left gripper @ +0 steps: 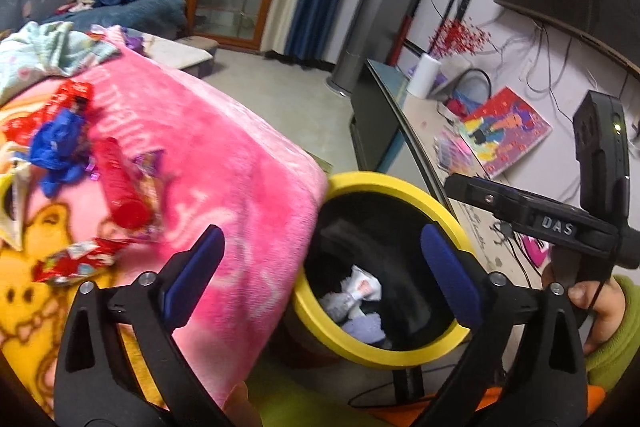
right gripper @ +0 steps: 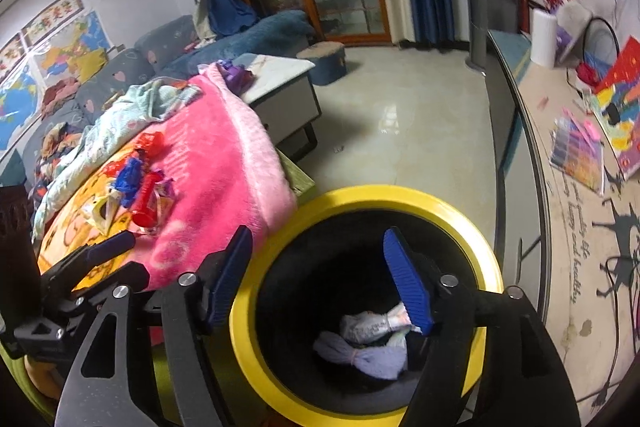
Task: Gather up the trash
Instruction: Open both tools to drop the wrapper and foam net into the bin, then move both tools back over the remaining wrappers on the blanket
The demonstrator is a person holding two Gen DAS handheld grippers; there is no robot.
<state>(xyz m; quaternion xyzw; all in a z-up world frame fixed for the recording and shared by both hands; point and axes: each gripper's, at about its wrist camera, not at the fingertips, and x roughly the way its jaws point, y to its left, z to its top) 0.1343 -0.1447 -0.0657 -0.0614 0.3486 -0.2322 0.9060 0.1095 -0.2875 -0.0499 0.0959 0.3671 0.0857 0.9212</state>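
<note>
A black bin with a yellow rim (left gripper: 372,181) (right gripper: 400,197) stands against a pink blanket (left gripper: 224,155) (right gripper: 224,163). In the bin lie a white wrapper (left gripper: 360,287) (right gripper: 372,325) and a lilac scrap (left gripper: 366,329) (right gripper: 360,357). On the blanket lie a red tube (left gripper: 120,187) (right gripper: 146,203), a crumpled blue piece (left gripper: 56,147) (right gripper: 128,179) and a red foil wrapper (left gripper: 76,263). My left gripper (left gripper: 322,243) is open and empty over the bin's near-left rim. My right gripper (right gripper: 319,239) hangs open and empty above the bin's mouth.
A long low cabinet (left gripper: 424,115) (right gripper: 560,187) at the right carries a colourful book (left gripper: 504,131), a white roll (left gripper: 424,75) and cables. A sofa (right gripper: 120,75) and a coffee table (right gripper: 280,95) lie beyond the blanket. A hand in a green sleeve (left gripper: 604,311) holds the right gripper's body.
</note>
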